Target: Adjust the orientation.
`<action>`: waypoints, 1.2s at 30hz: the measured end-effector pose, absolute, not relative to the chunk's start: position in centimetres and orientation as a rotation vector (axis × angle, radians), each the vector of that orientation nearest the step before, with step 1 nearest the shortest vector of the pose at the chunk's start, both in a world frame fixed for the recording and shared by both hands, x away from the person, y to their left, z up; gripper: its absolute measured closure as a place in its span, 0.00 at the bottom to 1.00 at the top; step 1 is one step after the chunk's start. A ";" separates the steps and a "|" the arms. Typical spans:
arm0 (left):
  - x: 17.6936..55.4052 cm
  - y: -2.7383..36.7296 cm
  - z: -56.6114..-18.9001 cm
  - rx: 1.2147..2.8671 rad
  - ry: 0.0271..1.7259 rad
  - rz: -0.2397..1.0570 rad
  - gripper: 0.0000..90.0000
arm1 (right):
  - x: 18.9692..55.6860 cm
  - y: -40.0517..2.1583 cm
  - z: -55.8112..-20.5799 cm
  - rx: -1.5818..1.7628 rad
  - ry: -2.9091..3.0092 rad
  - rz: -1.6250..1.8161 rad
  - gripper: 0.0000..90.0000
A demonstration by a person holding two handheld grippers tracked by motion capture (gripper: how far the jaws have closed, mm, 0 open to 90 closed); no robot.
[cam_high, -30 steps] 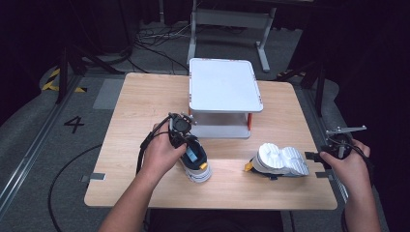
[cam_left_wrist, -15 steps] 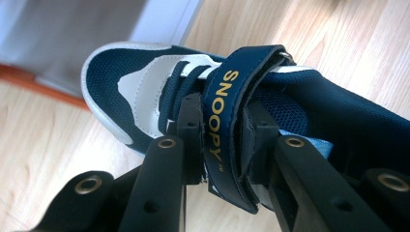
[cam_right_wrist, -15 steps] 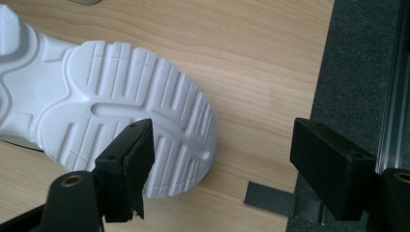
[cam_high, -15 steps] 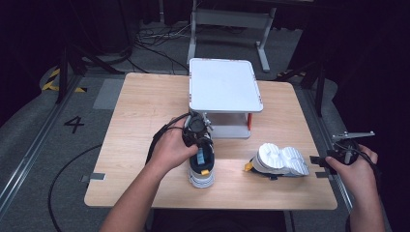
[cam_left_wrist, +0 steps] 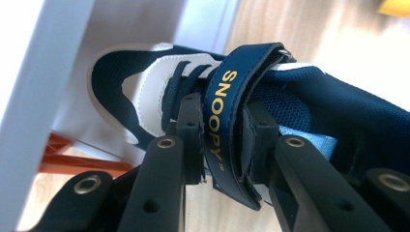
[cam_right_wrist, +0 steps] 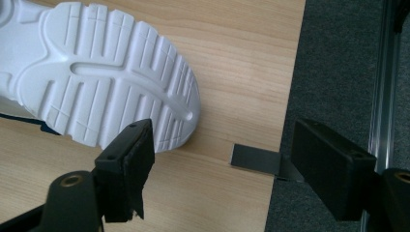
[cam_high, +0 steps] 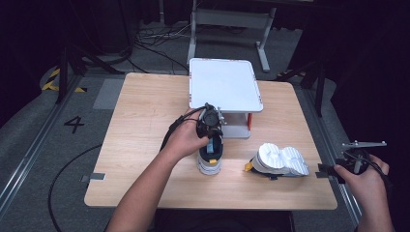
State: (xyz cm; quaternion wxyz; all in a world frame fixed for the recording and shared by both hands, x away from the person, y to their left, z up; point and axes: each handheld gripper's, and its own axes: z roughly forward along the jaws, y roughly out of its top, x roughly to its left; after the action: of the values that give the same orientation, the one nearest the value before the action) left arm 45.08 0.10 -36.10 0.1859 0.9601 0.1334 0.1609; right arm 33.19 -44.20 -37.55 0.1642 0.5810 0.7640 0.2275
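Note:
A navy and white child's shoe (cam_high: 211, 155) stands upright on the wooden table (cam_high: 145, 125), its toe pointing under a white two-level rack (cam_high: 223, 86). My left gripper (cam_high: 211, 129) is shut on the shoe's navy strap (cam_left_wrist: 223, 126), which reads SNOOPY in yellow letters. The shoe's toe (cam_left_wrist: 126, 92) sits between the rack's legs. A second shoe (cam_high: 280, 160) lies on its side at the right, its white ribbed sole (cam_right_wrist: 99, 72) facing my right gripper (cam_right_wrist: 220, 166). That gripper (cam_high: 333, 170) stands open past the table's right edge, with nothing between its jaws.
The rack has an orange foot (cam_left_wrist: 72, 157) and white legs (cam_high: 237, 130). A strip of grey tape (cam_right_wrist: 254, 160) marks the table's right edge. Beyond it runs dark floor with a metal rail (cam_right_wrist: 382, 87). Cables lie on the floor behind the table.
My left gripper has carried the navy shoe to the right and toward the rack, so its toe now reaches under the shelf. My right gripper has drifted right, off the table's edge.

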 end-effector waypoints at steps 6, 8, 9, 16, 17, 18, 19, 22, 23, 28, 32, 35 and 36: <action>46.0 -0.1 -37.0 2.701 0.375 0.465 0.82 | 32.9 -44.2 -37.8 1.654 2.182 0.642 0.27; 46.1 0.1 -37.0 2.650 0.421 0.455 0.76 | 32.8 -44.2 -37.7 1.652 2.182 0.643 0.27; 46.1 0.2 -36.8 2.626 0.449 0.438 0.68 | 32.8 -44.2 -37.7 1.653 2.178 0.644 0.27; 44.3 1.0 -34.8 2.550 0.542 0.492 0.46 | 33.1 -43.8 -37.4 1.634 2.187 0.653 0.26; 43.4 1.6 -33.9 2.539 0.581 0.459 0.46 | 33.2 -43.7 -37.4 1.624 2.193 0.657 0.26; 43.4 1.6 -33.9 2.539 0.581 0.459 0.46 | 33.2 -43.7 -37.4 1.624 2.193 0.657 0.26; 42.6 2.0 -33.3 2.541 0.612 0.451 0.46 | 33.3 -43.6 -37.3 1.622 2.193 0.660 0.26; 40.9 2.5 -32.4 2.562 0.633 0.357 0.52 | 33.8 -43.2 -37.0 1.599 2.202 0.672 0.26; 40.5 2.6 -32.2 2.566 0.628 0.307 0.51 | 34.0 -43.1 -37.0 1.594 2.207 0.677 0.26; 38.2 2.5 -33.3 2.692 0.759 0.062 0.54 | 34.9 -42.4 -36.6 1.558 2.225 0.702 0.26; 38.7 2.4 -36.3 2.731 0.962 0.155 0.21 | 35.7 -41.7 -36.4 1.524 2.251 0.718 0.25; 39.0 2.2 -37.9 2.682 1.034 0.142 0.22 | 36.2 -41.3 -36.3 1.508 2.267 0.734 0.25; 39.0 2.1 -38.2 2.663 1.032 0.127 0.21 | 36.4 -41.2 -36.3 1.499 2.267 0.739 0.25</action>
State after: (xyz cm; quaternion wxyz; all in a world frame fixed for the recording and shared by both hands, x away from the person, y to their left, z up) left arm 39.01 2.13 -38.17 0.1410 0.9222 0.3575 0.0439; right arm 36.41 -41.18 -36.28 0.1617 0.5253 0.7943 0.2588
